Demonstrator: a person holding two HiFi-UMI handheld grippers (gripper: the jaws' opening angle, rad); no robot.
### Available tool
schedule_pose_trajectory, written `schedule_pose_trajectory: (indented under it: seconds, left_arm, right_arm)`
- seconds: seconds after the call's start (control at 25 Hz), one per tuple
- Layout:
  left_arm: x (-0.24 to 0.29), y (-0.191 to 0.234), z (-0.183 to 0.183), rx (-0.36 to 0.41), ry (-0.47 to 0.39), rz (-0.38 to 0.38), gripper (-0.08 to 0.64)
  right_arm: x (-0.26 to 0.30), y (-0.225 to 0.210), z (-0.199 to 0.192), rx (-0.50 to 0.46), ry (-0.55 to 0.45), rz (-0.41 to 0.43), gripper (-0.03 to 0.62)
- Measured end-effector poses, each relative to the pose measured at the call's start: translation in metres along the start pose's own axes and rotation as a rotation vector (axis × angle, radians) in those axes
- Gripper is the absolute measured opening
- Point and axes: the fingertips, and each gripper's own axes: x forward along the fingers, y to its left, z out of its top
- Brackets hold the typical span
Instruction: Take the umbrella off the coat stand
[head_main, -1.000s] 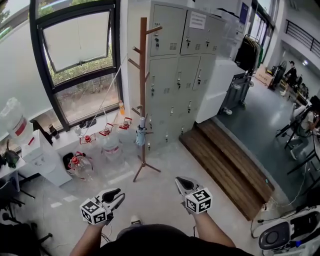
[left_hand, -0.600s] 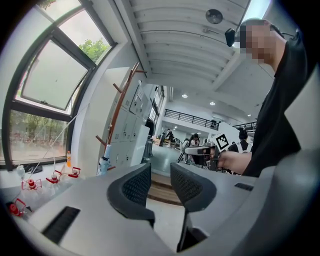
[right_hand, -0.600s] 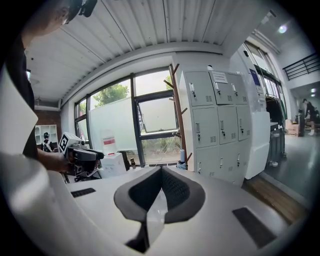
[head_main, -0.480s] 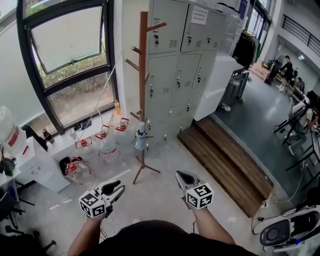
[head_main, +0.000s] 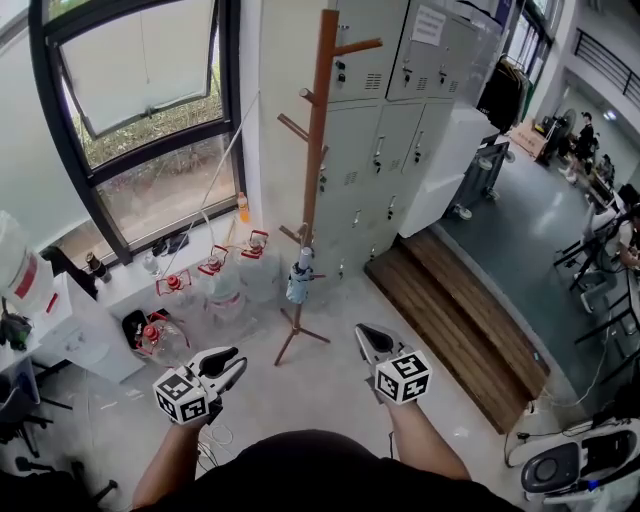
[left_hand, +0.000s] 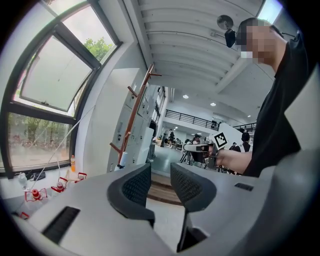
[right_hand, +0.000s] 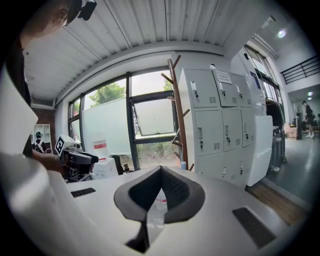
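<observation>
A brown wooden coat stand (head_main: 315, 150) rises in front of the grey lockers. A folded light-blue umbrella (head_main: 299, 280) hangs low on its pole, just above the feet. Both grippers are held low and well short of the stand. My left gripper (head_main: 233, 357) is open by a narrow gap and holds nothing. My right gripper (head_main: 363, 331) is shut and empty, a little right of the stand's base. The left gripper view shows its jaws (left_hand: 160, 172) apart, with the stand (left_hand: 135, 120) and umbrella (left_hand: 123, 159) far off. In the right gripper view the tips (right_hand: 160, 169) touch below the stand (right_hand: 177, 110).
Grey lockers (head_main: 400, 120) stand right behind the stand, with a large window (head_main: 140, 90) to their left. Water jugs (head_main: 165, 335) with red caps sit on the floor at the left by a white cabinet (head_main: 85, 325). A wooden step (head_main: 450, 310) runs along the right.
I have come closer to the coat stand, which looms larger and sits further right in the head view. Both grippers keep their places and their states.
</observation>
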Motion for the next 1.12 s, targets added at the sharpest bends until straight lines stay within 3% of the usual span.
schedule_pose_trajectory:
  seconds: [0.52,1.12]
  left_arm:
    - [-0.015,0.042,0.027,0.031,-0.013,-0.045,0.137]
    - [0.002,0.057,0.036,0.045,-0.022,0.014,0.133]
  right_arm:
    - [0.046,0.026,0.027,-0.027,-0.01,-0.009,0.014]
    - [0.087,-0.001,0.031,-0.038,-0.004,0.036,0.014]
